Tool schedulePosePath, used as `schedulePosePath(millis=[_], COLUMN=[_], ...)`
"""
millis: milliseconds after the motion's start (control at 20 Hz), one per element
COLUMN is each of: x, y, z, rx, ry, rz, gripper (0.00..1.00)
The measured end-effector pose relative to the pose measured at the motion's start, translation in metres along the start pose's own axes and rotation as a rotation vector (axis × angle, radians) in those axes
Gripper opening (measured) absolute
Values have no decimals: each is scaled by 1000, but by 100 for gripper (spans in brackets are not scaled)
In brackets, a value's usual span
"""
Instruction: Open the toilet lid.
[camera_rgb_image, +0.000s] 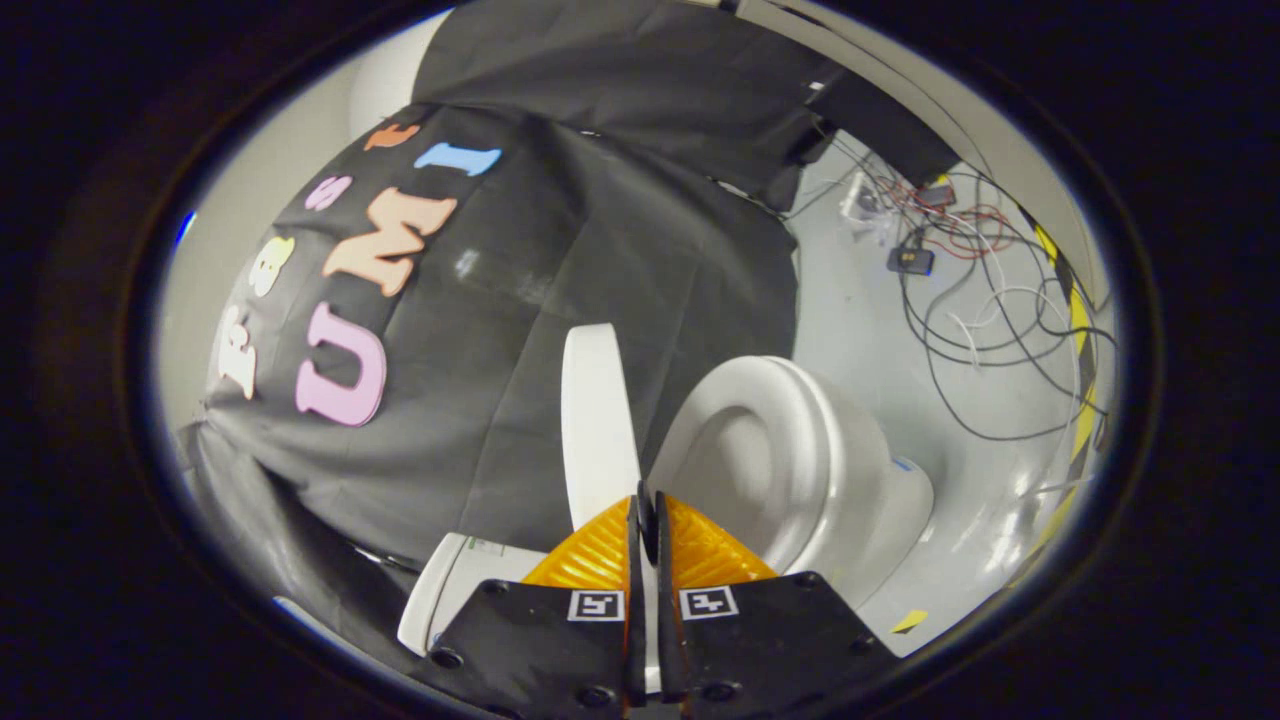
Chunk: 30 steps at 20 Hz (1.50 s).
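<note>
Between the two ribbed, wedge-shaped fingers (600, 555) of the gripper (647, 520), the thin edge of the toilet lid (597, 420) is pinched, the fingers drawn nearly together with only a narrow slit left where the lid's rim passes. Each finger's dark base carries a small square marker. The gripper is rolled steeply, so the whole room appears tilted.

Just ahead of the fingers, the lid rises as a smooth, glossy white plastic slab with a rounded end, raised off the seat and seen almost edge-on. Beside it lies the oval toilet seat (790, 450), a rounded white ring over the hollow of the bowl (735, 465), well apart from the lid at the far end. At the other side of the fingers sits the boxy white cistern (450, 590).

Beyond the toilet hangs creased black cloth (600, 240), matte and folded. Farther off, a pale, shiny floor (870, 340) reflects light, strewn with tangled cables (990, 300) and edged by yellow-and-black hazard tape (1078, 340).
</note>
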<state>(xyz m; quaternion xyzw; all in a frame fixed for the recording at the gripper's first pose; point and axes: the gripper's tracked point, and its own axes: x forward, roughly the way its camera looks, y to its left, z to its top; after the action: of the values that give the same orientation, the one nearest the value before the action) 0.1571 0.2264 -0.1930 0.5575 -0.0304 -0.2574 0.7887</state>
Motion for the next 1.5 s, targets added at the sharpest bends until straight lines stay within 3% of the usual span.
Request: schedulePosePath(millis=[500,800,1300,1500], x=[-8,-11,-18,-20], y=[77,123,217,235], z=[-15,-36,-110,-145], rx=[-356,-544,-973,-1078], ry=[86,138,277,293], rz=[45,134,316,348], gripper=[6,8,13,13])
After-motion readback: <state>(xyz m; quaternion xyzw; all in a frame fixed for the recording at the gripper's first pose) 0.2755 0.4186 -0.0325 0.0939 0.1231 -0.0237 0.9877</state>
